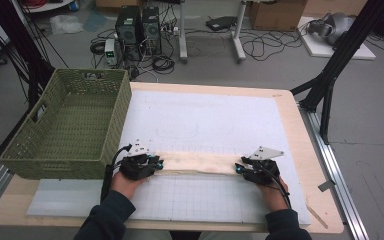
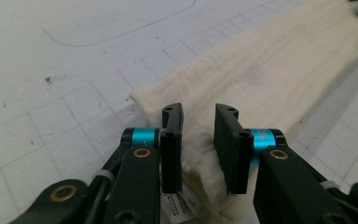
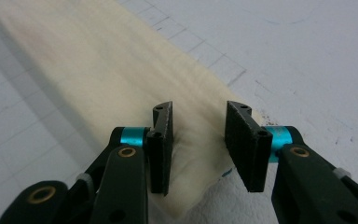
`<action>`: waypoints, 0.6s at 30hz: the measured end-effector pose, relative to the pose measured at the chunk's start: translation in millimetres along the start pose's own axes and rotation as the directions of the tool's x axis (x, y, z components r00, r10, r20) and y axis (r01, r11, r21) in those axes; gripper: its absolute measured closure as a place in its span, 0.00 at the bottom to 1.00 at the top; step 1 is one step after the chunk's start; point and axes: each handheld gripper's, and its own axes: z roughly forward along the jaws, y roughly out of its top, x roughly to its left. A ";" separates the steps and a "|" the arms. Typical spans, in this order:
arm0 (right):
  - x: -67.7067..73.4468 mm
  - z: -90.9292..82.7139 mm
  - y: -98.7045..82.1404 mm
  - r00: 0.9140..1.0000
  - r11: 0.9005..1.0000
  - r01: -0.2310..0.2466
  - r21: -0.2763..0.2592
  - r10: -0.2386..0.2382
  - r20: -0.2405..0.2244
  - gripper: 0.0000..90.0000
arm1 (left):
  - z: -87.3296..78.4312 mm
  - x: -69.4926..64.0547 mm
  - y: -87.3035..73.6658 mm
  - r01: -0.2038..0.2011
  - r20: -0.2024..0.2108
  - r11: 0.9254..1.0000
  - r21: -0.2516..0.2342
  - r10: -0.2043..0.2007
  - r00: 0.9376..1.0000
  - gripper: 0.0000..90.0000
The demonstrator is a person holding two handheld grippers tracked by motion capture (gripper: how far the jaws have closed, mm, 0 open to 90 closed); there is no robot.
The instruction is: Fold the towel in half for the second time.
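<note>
A cream cloth point(image 1: 197, 162), folded into a long strip, is lying across the near part of the white grid mat point(image 1: 205, 120) on the table point(image 1: 300, 150), running left to right between the two grippers.

L gripper point(image 1: 156, 163) is sitting at the cloth's left end, pointing right along the strip. In the left gripper view the cloth point(image 2: 270, 74) is stretching away to the upper right, and its near end is bunching up between the gripper point(image 2: 198, 140) jaws. Both jaws look to be touching the raised fold, so they are pinching the cloth, w/ a gap the width of the bunch between them. A white label point(image 2: 182, 205) is poking out under the cloth's near edge.

R gripper point(image 1: 240, 168) is sitting at the cloth's right end, pointing left. In the right gripper view the cloth point(image 3: 98, 70) is running off to the upper left, and its corner is lying under and between the gripper point(image 3: 198, 144) jaws. The jaws are standing apart; the cloth betw. them is puckering a little, mostly by the left-hand jaw, while the other jaw looks clear of it. No firm grip showing there.

A green wicker basket point(image 1: 67, 125) is standing at the table's left edge, well apart from the cloth. The person's hands and dark sleeves are coming in from the bottom of the high view.
</note>
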 end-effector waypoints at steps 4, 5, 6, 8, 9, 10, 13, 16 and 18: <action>0.3 -1.6 -0.5 1.000 1.000 -0.017 0.002 0.017 -0.003 0.67 | -0.6 -0.3 -0.4 -0.004 0.000 1.000 -0.001 0.004 1.000 0.81; -0.4 -2.3 -0.8 1.000 1.000 -0.029 0.004 0.029 -0.012 0.66 | -0.7 -0.2 -0.5 0.000 -0.002 1.000 -0.005 0.000 1.000 0.80; -1.2 -2.6 -1.3 0.999 0.999 -0.037 0.001 0.037 -0.023 0.65 | -1.3 0.4 -0.6 0.001 0.003 1.000 -0.004 -0.001 1.000 0.80; -3.1 -4.1 -1.8 0.998 0.999 -0.048 -0.007 0.048 -0.034 0.61 | -2.6 2.6 -0.3 0.016 0.018 1.000 -0.010 -0.016 1.000 0.79; -3.8 -5.1 -1.7 0.998 0.999 -0.050 -0.015 0.049 -0.038 0.59 | -3.7 3.5 0.3 0.023 0.020 1.000 -0.017 -0.022 1.000 0.78; -4.5 -6.7 -1.1 0.998 0.998 -0.056 -0.024 0.056 -0.035 0.57 | -5.6 4.7 1.3 0.023 0.021 0.999 -0.031 -0.022 1.000 0.76; -7.3 -16.0 1.2 0.997 0.995 -0.071 -0.073 0.069 -0.028 0.54 | -13.9 7.2 5.9 0.030 0.013 0.994 -0.101 -0.029 0.999 0.67; -9.2 -26.3 3.8 0.996 0.988 -0.089 -0.129 0.086 -0.027 0.49 | -21.9 8.9 10.4 0.034 0.007 0.984 -0.173 -0.034 0.999 0.61; -9.5 -33.3 5.9 0.996 0.984 -0.084 -0.155 0.083 -0.010 0.47 | -26.8 10.0 13.3 0.035 0.007 0.977 -0.210 -0.034 0.999 0.56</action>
